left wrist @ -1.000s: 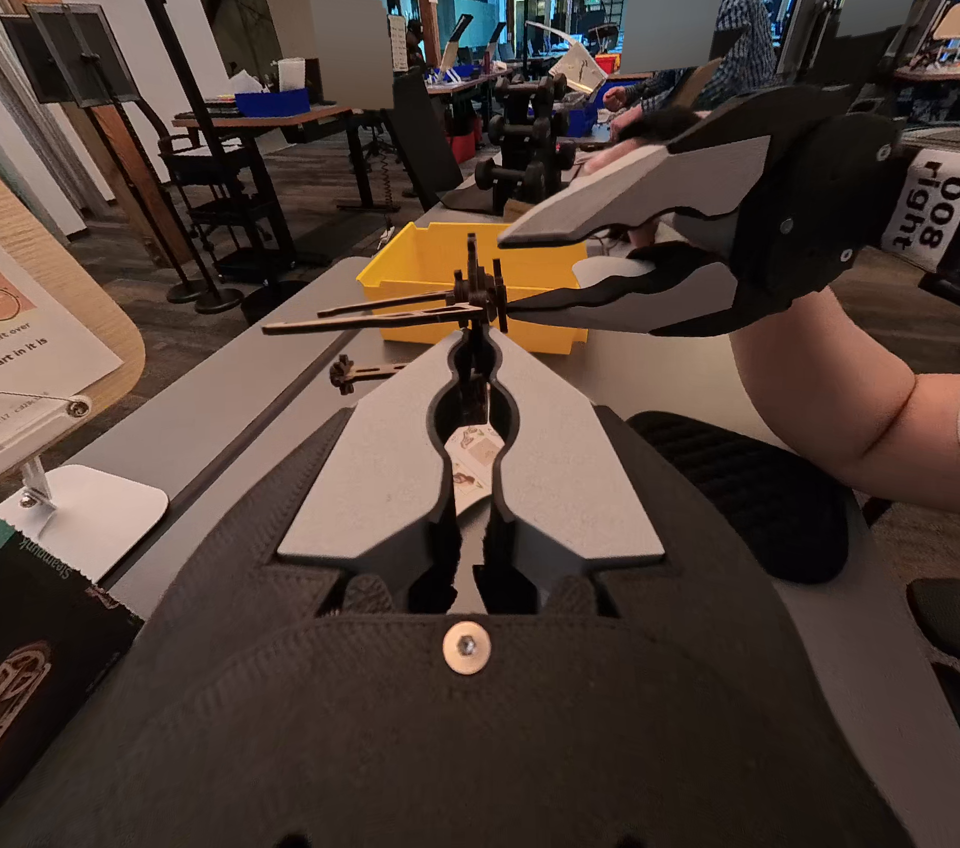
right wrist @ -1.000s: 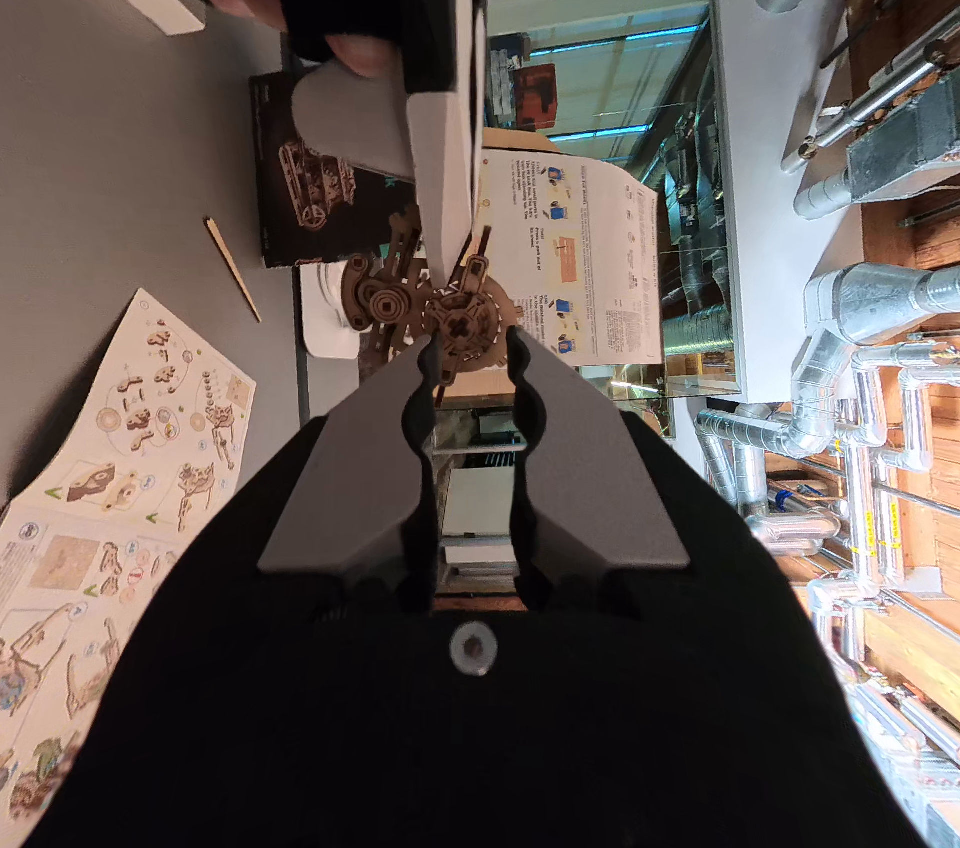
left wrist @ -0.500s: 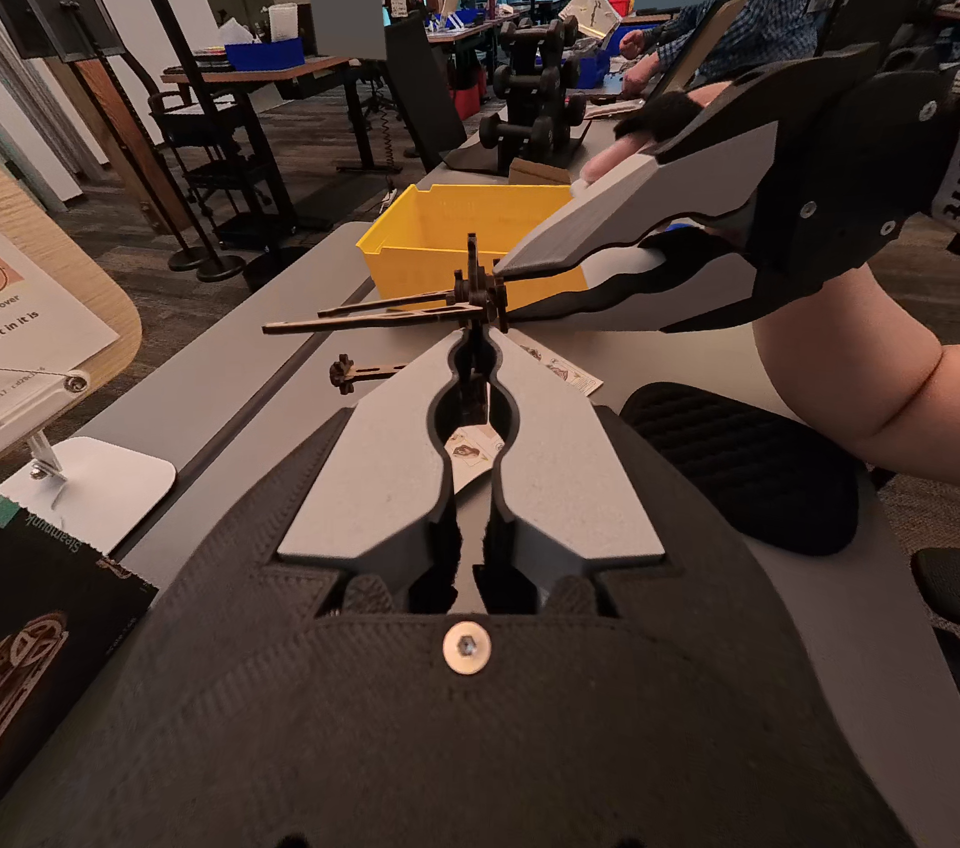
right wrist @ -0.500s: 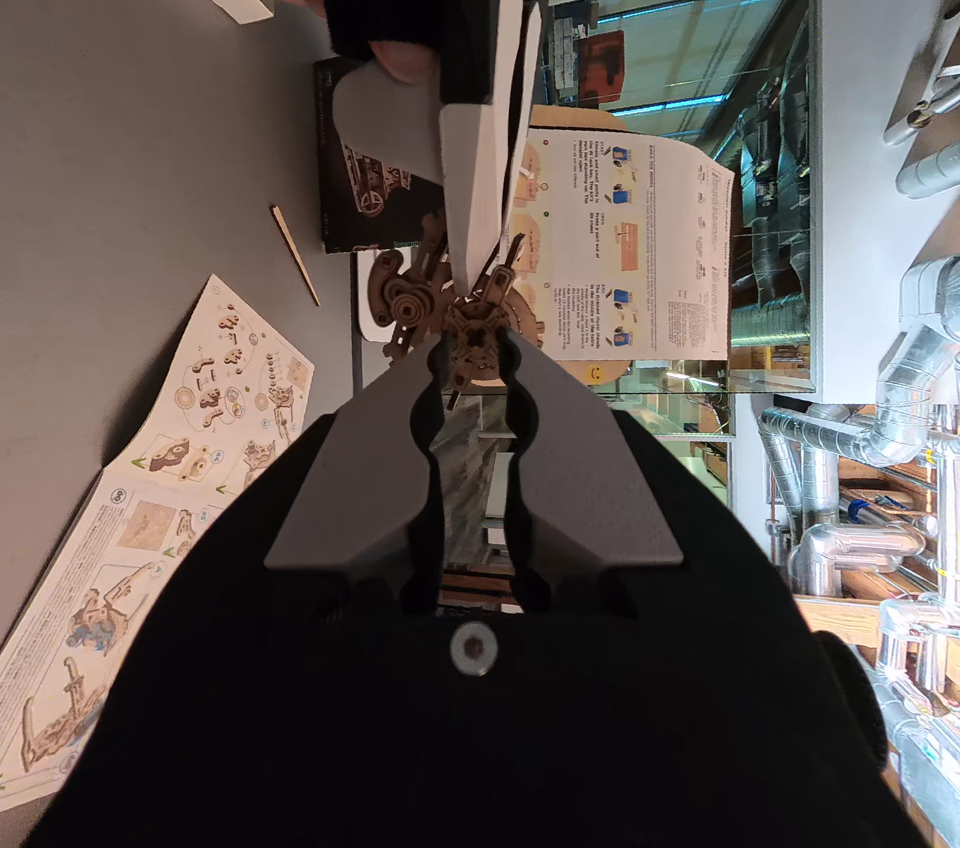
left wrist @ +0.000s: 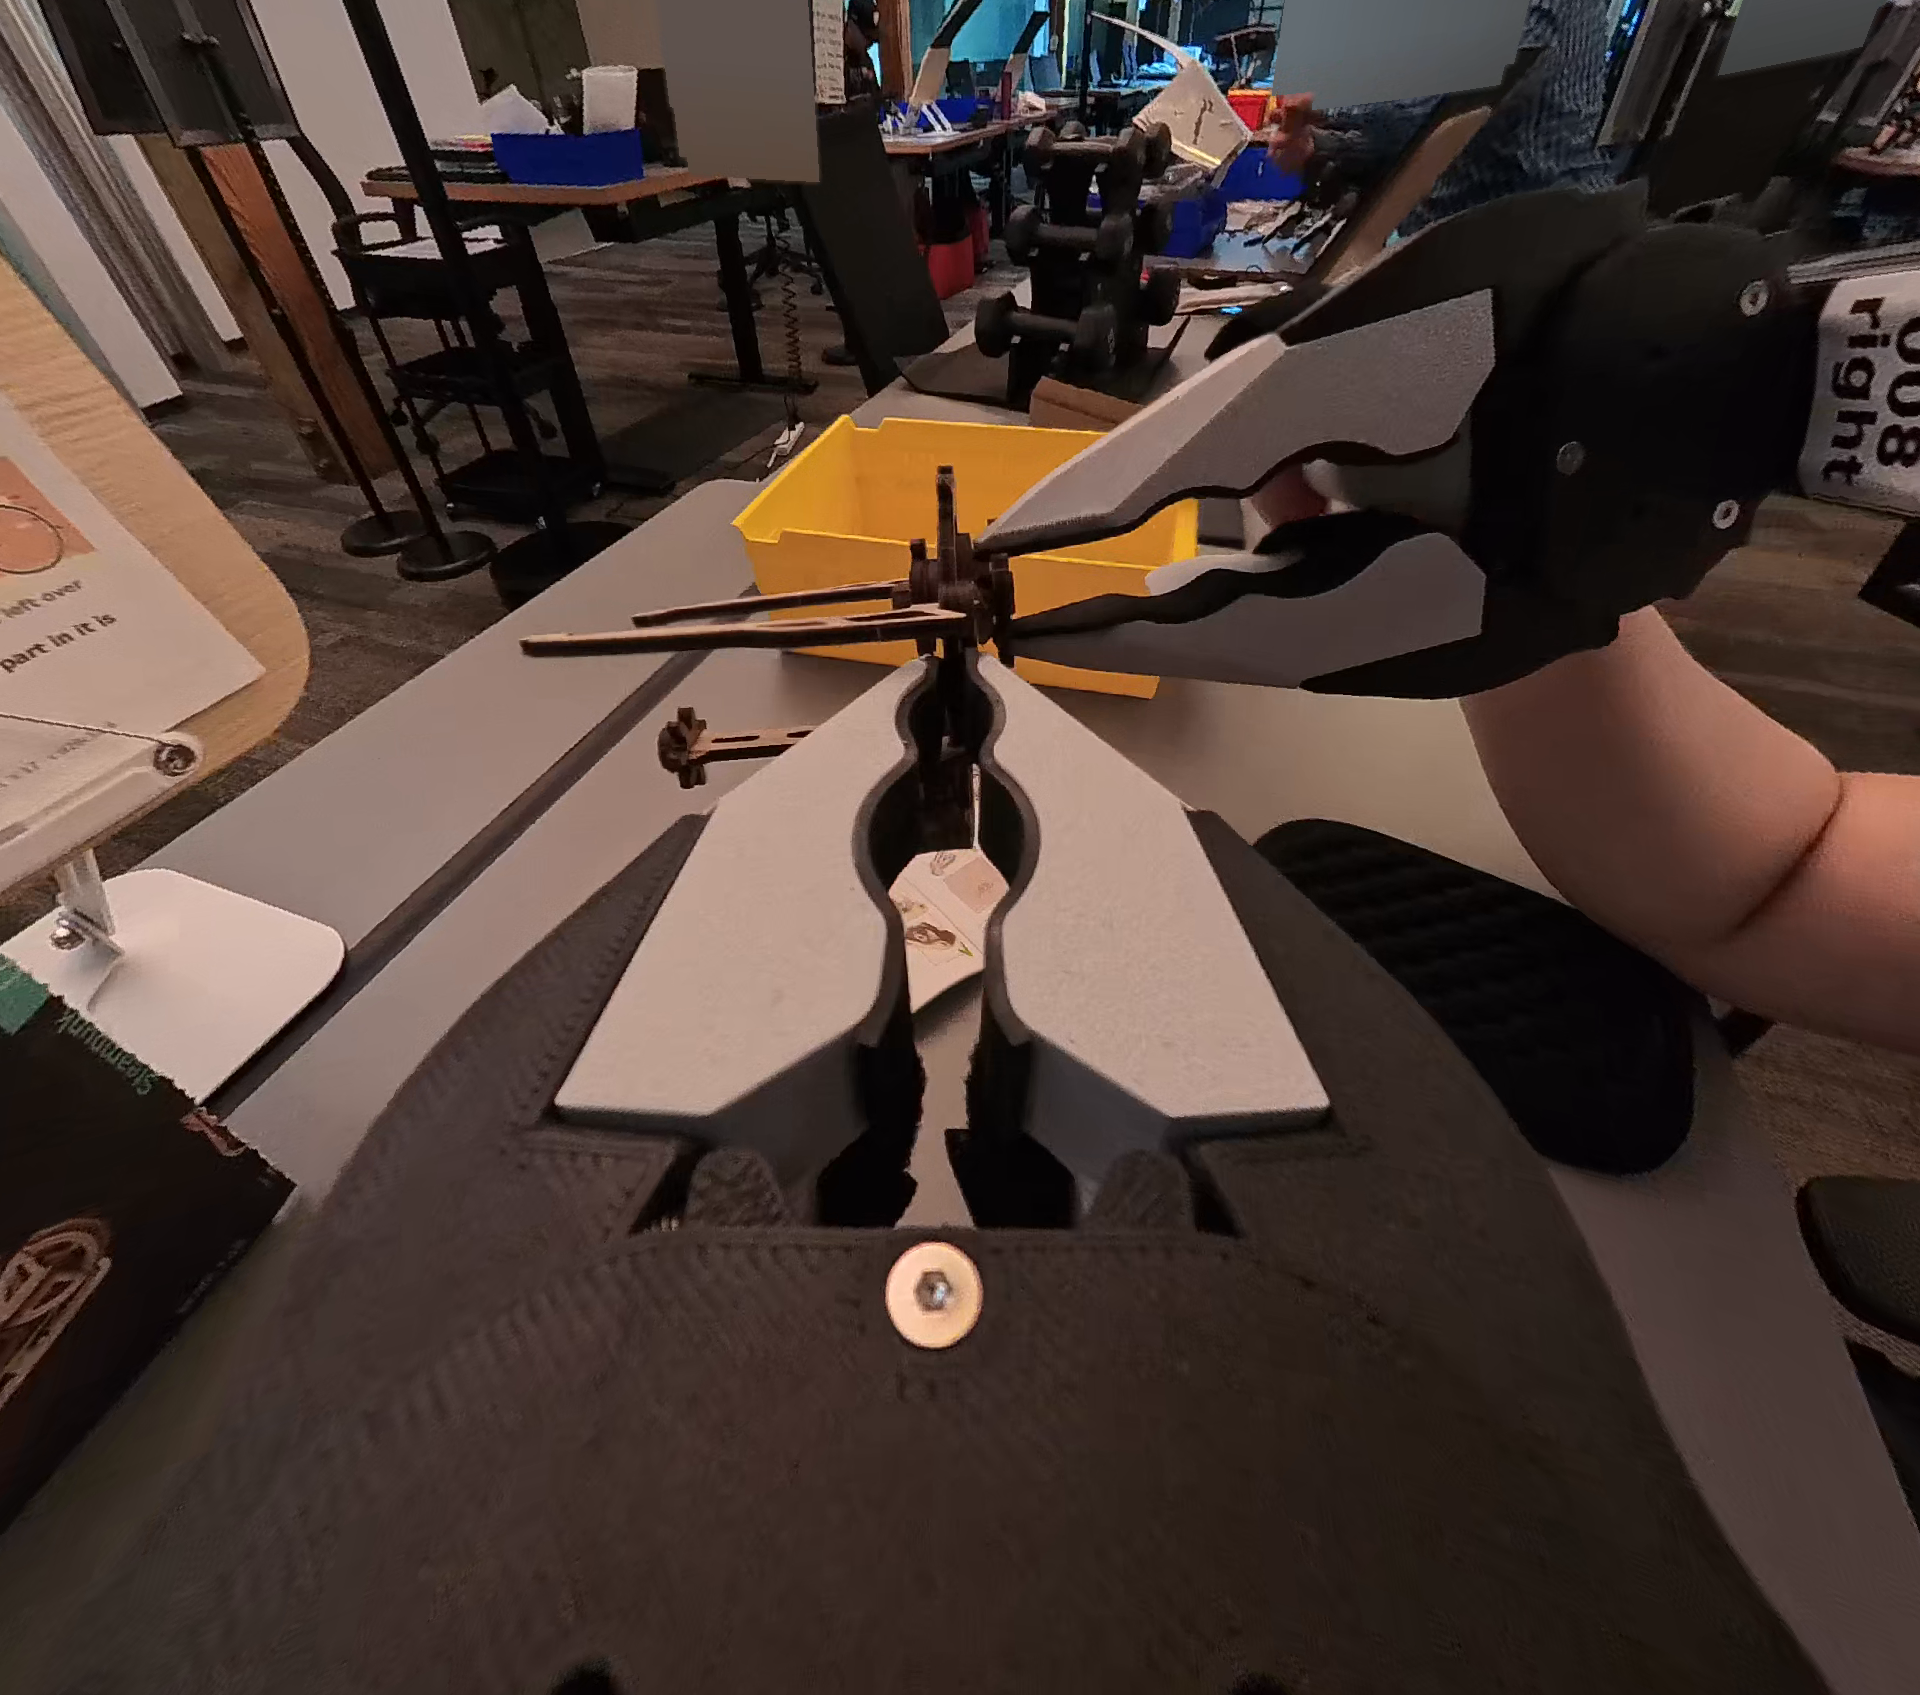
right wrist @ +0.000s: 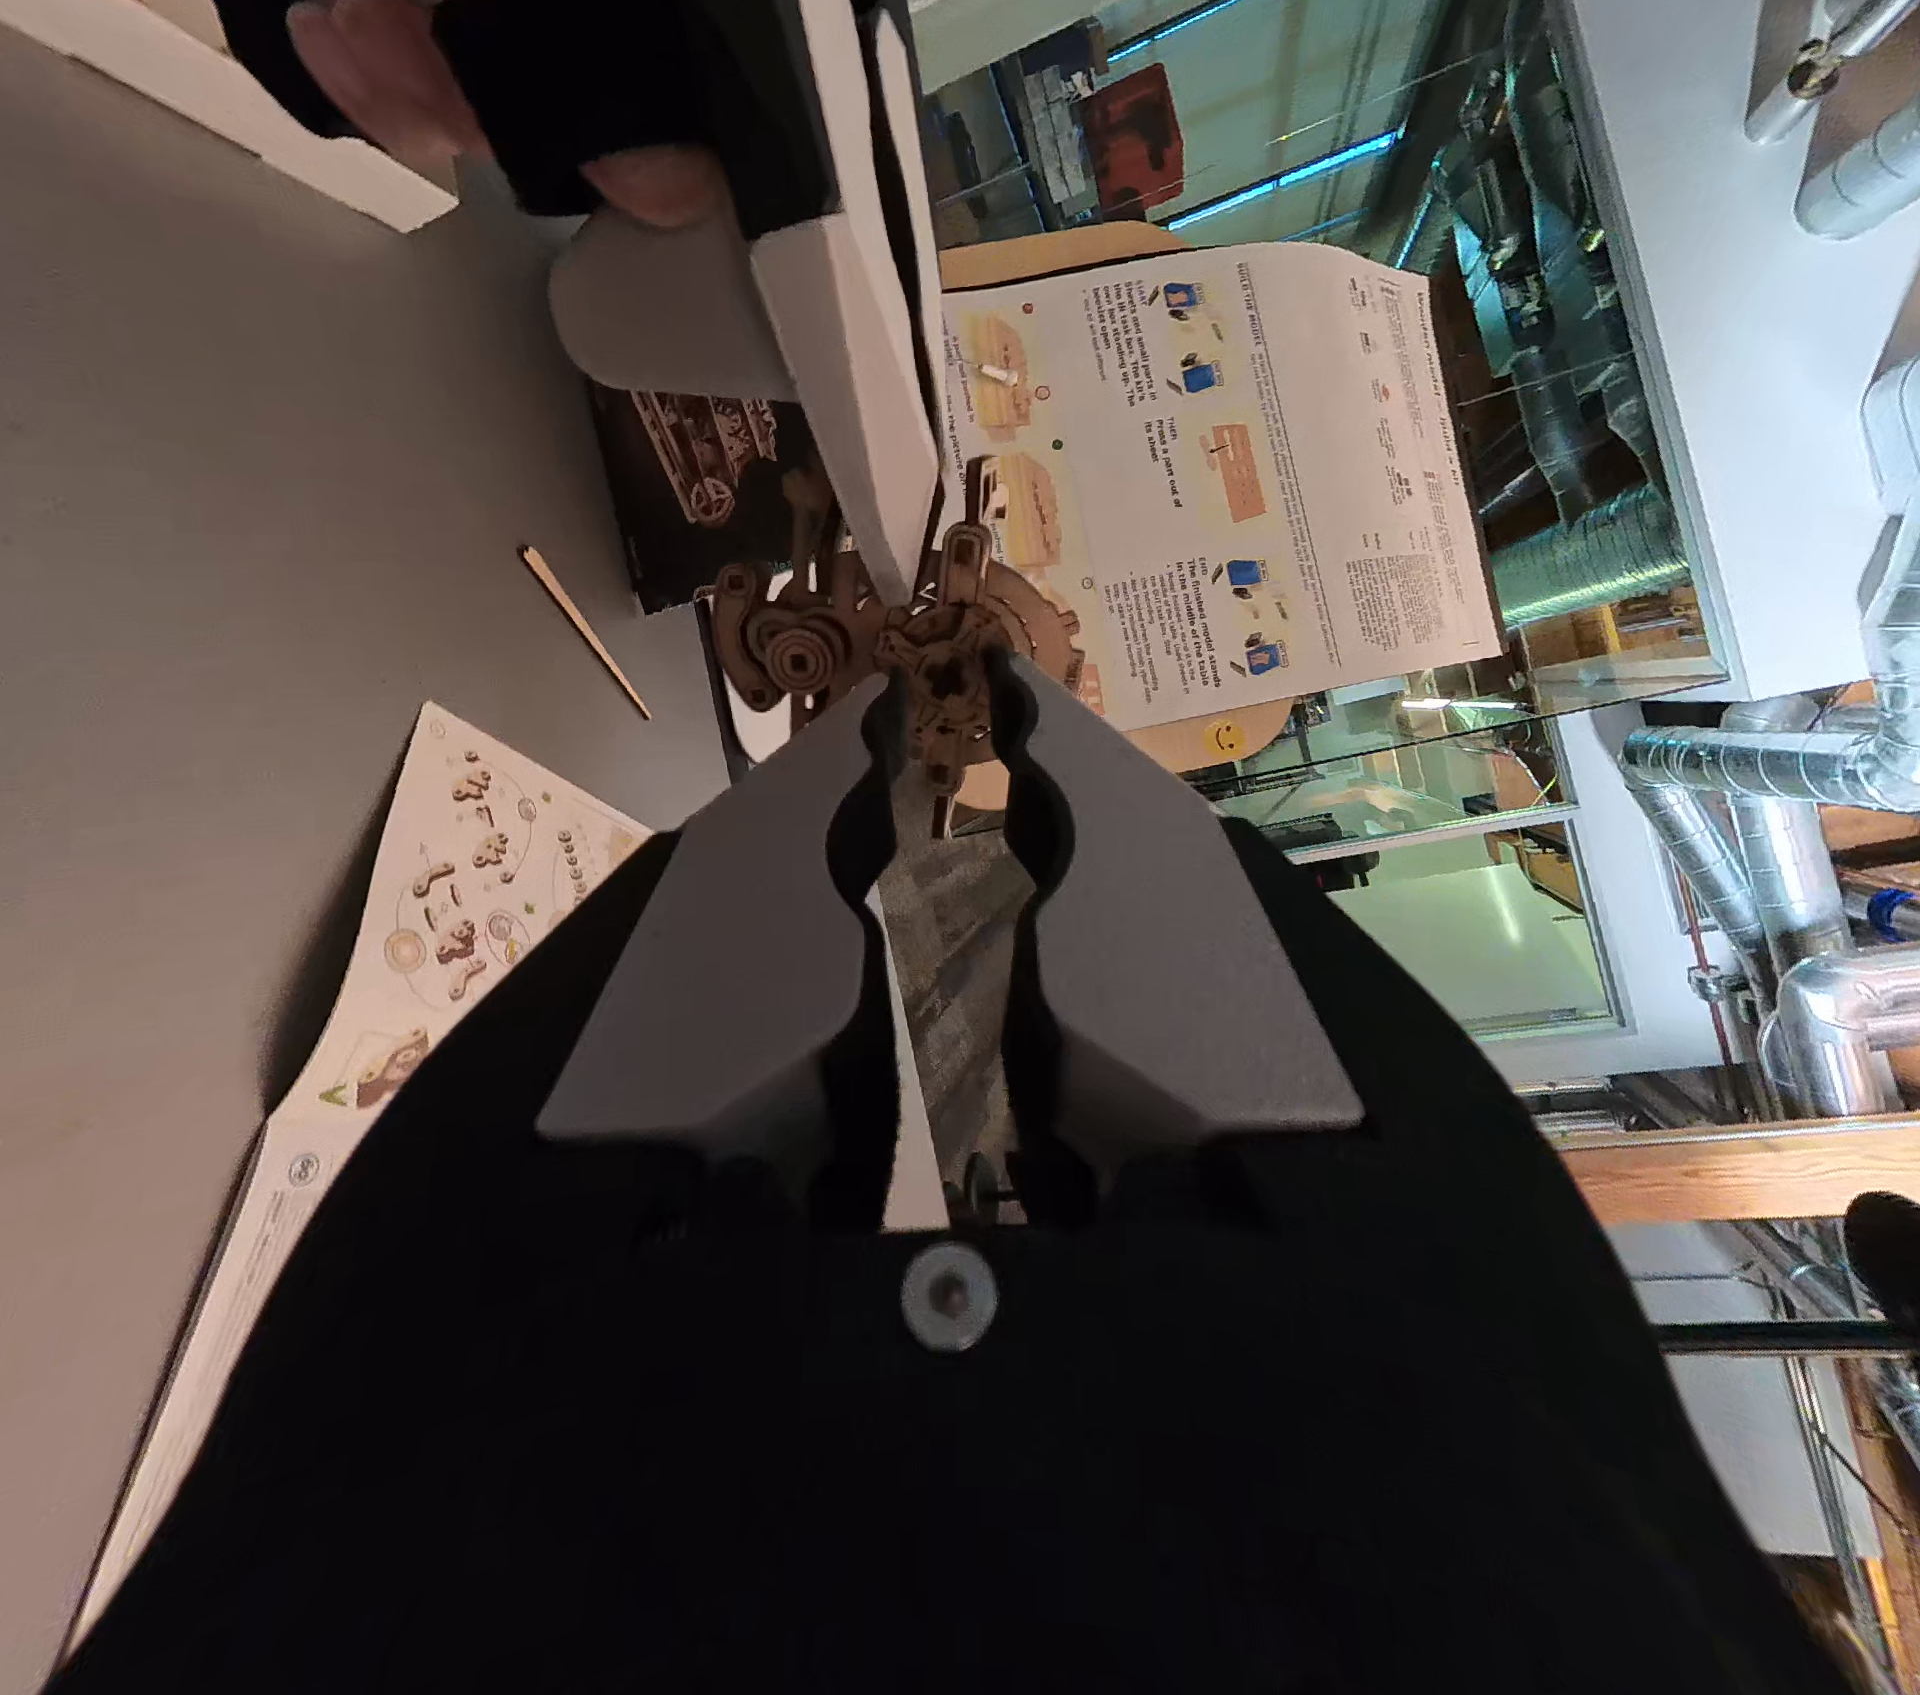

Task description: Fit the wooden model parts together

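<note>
My left gripper [left wrist: 948,669] is shut on a dark wooden model [left wrist: 769,629], seen edge-on, with flat plates reaching left above the grey table [left wrist: 416,814]. My right gripper [left wrist: 995,583] comes in from the right, its jaws closed on the model's small hub. In the right wrist view the right gripper [right wrist: 940,674] pinches that cross-shaped hub [right wrist: 935,715]. The model's gears [right wrist: 795,658] sit to the hub's left. The left gripper [right wrist: 909,575] comes down from above and holds the model. A loose wooden part [left wrist: 707,743] lies on the table.
A yellow bin [left wrist: 831,544] stands behind the model. An instruction board on a stand [left wrist: 104,658] and a black box [left wrist: 83,1230] are at the left. A black mesh chair [left wrist: 1475,970] is at the right. A picture leaflet [right wrist: 468,866] and a wooden stick [right wrist: 587,632] lie on the table. Less than 4 cm separates the two grippers' tips.
The right gripper's jaws have narrowed from a wide gap onto the model's hub. The left gripper has kept its hold on the model.
</note>
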`<state>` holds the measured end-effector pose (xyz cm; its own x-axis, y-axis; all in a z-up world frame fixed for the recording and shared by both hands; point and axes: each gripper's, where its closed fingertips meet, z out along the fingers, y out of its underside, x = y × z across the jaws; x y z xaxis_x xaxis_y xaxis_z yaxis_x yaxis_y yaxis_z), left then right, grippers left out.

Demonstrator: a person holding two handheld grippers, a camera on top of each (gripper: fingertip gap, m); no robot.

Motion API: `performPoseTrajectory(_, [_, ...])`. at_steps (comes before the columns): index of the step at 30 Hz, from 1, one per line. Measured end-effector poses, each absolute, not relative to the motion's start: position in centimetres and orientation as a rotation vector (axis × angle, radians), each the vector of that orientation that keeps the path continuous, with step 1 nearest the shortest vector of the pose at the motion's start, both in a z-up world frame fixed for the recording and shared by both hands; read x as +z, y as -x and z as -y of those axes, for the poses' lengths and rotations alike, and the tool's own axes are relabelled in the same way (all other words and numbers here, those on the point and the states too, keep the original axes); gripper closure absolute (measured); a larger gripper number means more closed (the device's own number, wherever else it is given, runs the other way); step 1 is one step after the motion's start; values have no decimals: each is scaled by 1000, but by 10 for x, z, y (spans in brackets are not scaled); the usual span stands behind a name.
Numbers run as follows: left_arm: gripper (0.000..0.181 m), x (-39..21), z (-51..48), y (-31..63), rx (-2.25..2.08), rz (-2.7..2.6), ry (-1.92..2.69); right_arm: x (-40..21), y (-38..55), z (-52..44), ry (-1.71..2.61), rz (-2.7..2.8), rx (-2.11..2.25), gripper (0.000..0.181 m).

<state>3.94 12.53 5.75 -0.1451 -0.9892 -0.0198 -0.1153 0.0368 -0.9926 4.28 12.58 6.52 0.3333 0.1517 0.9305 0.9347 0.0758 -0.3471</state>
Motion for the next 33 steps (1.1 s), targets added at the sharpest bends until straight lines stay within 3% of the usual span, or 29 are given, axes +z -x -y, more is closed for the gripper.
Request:
performPoseTrajectory(20, [181,74,-130,-35,-1319,-1293,1201,85,-37,-131,1328,876,-515,168])
performPoseTrajectory(33, [181,85,-133,-31,-1150,-1221,1145,96,-36,-134,1302,703,-276,168])
